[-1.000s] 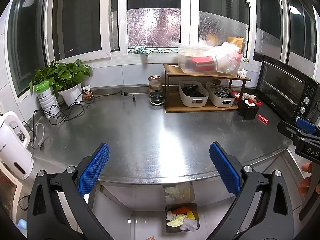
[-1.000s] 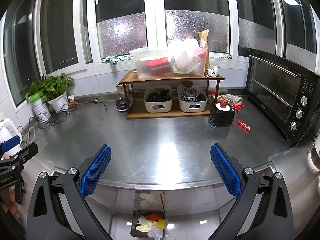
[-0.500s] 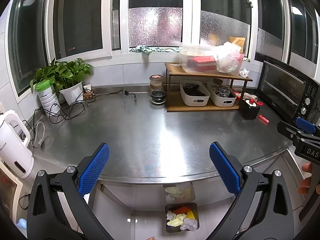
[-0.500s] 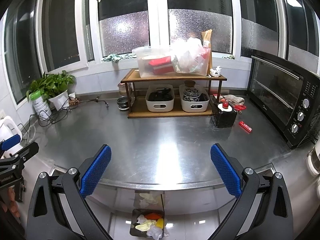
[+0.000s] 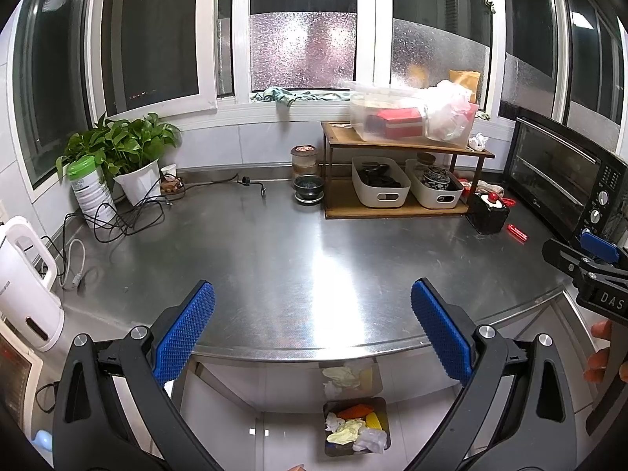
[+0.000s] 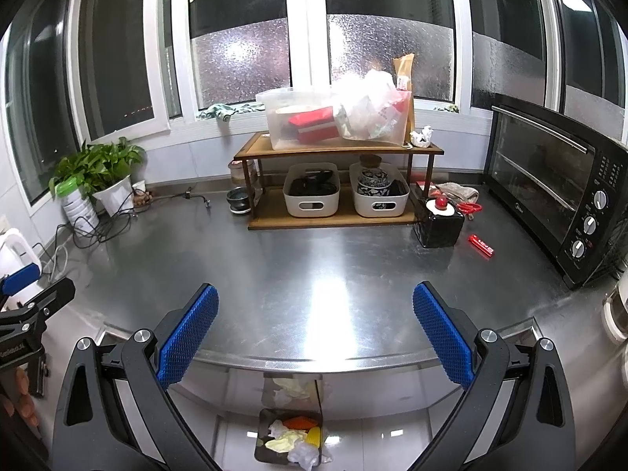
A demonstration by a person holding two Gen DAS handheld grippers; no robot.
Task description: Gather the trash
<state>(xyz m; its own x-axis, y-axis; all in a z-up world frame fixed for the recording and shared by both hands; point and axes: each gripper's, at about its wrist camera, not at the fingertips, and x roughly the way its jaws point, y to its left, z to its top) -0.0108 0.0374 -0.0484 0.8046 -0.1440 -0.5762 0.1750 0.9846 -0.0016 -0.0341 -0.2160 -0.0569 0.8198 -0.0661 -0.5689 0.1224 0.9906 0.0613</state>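
A dark trash bin (image 5: 356, 428) stands on the floor below the counter's front edge, filled with crumpled white, yellow and orange trash; it also shows in the right wrist view (image 6: 289, 436). My left gripper (image 5: 312, 329) is open and empty, held above the counter's front edge over the bin. My right gripper (image 6: 316, 329) is open and empty in the same pose. A small crumpled white scrap (image 6: 422, 136) lies on the shelf's top right corner. A red wrapper-like item (image 6: 480, 245) lies on the steel counter (image 6: 333, 267) near the oven.
A wooden shelf (image 6: 337, 188) holds a clear box and two white baskets. A black toaster oven (image 6: 557, 192) stands right. A black box (image 6: 439, 223), potted plant (image 5: 125, 157), cables (image 5: 121, 216) and white kettle (image 5: 23, 286) sit around.
Both views have shifted only slightly; the grippers stay open and empty above the counter's edge.
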